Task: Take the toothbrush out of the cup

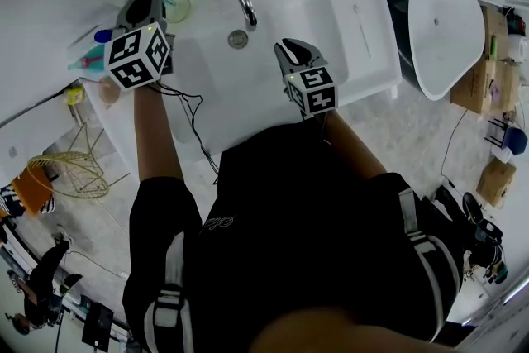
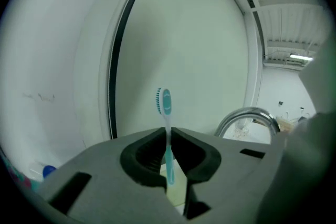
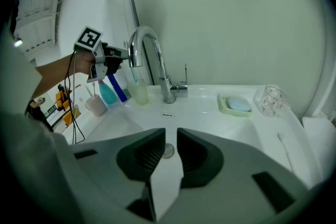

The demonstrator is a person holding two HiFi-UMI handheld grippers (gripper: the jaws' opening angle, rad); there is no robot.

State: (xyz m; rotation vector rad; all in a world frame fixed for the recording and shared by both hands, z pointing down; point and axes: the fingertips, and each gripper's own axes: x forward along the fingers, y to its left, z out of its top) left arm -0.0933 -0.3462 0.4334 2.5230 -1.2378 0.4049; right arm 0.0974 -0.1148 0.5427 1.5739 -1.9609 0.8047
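Toothbrush (image 2: pixel 167 115) pinched upright in my left gripper (image 2: pixel 168 132), the dark fingers (image 2: pixel 144 157) clenched on its slim neck. It hangs above the pale green cup (image 3: pixel 138 93), which stands on the counter (image 3: pixel 294 128) left of the faucet (image 3: pixel 168 93). I cannot tell whether the handle's lower end has cleared the rim.

The risks, as I judge them: the grip is on a thin, smooth stem, so the brush could swivel or slide down between the pads. If the handle is still inside, moving sideways too soon could catch the rim and tip the light cup into the teal bottle (image 3: pixel 107 94) beside it.

The brush has a white stem, a teal handle and a small oval teal head with bristles facing left.

My right gripper (image 3: pixel 168 139) hovers over the sink (image 3: pixel 220 123), fingers released, a narrow gap between them with nothing in it.
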